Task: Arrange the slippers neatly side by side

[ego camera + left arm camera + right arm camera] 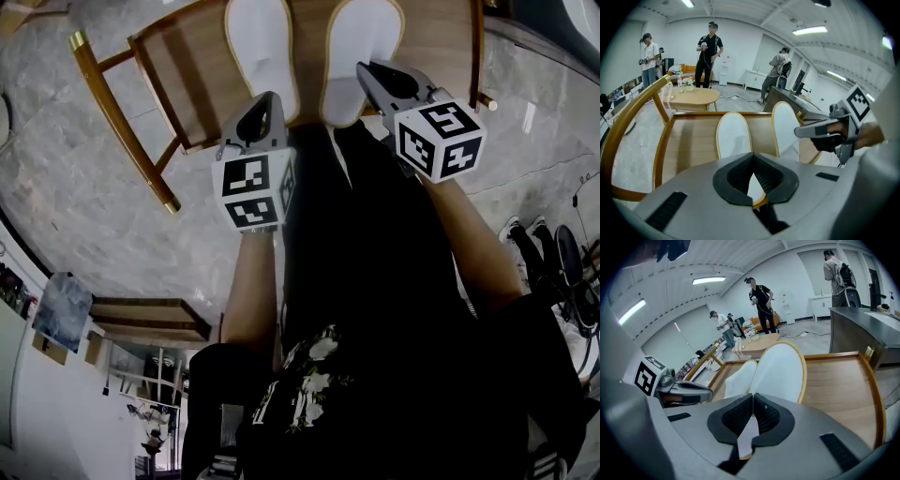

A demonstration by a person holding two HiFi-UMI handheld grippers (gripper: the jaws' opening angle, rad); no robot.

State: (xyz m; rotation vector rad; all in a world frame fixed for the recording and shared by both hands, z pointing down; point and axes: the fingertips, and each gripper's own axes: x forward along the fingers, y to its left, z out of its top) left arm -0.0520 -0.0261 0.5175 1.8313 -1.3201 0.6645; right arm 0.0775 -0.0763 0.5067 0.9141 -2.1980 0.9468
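Note:
Two flat white slippers with tan rims lie side by side, toes pointing away, on a wooden seat. The left slipper and right slipper are parallel with a narrow gap between them. My left gripper hovers at the left slipper's heel, jaws shut, with the heel showing below the pads. My right gripper is over the right slipper's near half, also shut. Neither slipper is lifted. Each gripper shows in the other's view: right, left.
The seat has a raised wooden rail frame with gold-tipped ends and stands on a marble floor. A pair of shoes lies on the floor to the right. Behind are a round wooden table, a counter and standing people.

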